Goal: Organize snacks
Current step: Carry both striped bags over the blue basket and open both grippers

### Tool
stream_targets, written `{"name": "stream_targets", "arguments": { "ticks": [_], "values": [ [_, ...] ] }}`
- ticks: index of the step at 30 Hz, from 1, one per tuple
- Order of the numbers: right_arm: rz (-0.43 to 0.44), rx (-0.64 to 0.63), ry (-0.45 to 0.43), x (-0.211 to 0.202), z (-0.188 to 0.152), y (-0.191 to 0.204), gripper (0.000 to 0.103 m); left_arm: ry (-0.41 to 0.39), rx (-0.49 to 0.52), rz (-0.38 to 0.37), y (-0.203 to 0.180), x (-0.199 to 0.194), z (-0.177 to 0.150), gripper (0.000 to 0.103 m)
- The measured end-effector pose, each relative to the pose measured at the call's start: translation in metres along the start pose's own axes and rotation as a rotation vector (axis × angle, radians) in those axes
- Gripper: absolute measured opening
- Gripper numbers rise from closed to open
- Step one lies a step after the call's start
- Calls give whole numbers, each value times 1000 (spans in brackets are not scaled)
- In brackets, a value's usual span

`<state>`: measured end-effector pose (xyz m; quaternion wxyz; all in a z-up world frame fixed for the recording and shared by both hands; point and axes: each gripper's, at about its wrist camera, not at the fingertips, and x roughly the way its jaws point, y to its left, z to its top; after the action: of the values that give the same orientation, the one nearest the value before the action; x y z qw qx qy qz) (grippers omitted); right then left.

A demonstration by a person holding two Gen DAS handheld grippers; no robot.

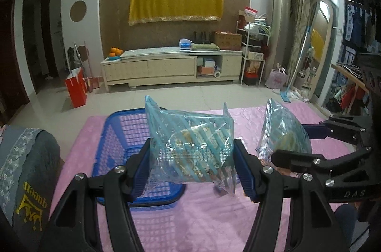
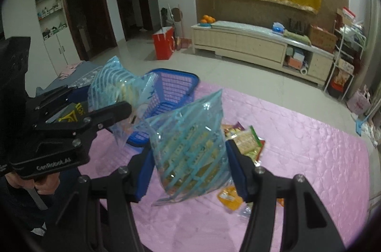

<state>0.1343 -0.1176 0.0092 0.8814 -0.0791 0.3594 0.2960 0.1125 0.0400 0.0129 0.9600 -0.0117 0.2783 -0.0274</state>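
Note:
My left gripper is shut on a clear blue-striped snack bag, held above the near end of a blue plastic basket. My right gripper is shut on a second blue-striped snack bag, held over the pink cloth. Each view also shows the other hand. The right gripper carries its bag to the right. The left gripper holds its bag by the basket. Both bags hang off the surface.
Several loose snack packets and an orange packet lie on the pink cloth below the right gripper. A grey fabric item printed "queen" sits at the near left. Across the tiled floor stand a red bag and a low cabinet.

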Motion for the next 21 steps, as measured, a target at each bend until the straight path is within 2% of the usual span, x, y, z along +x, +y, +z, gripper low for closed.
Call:
{"name": "stream_targets", "arguments": {
  "ticks": [11,21],
  "values": [
    [70,-24,-19,28,25,45,62,1,-43,61,64,-22,-1,62],
    [114,26,20,67,33,55,62,69,-87,66,106,3,-10,62]
  ]
}}
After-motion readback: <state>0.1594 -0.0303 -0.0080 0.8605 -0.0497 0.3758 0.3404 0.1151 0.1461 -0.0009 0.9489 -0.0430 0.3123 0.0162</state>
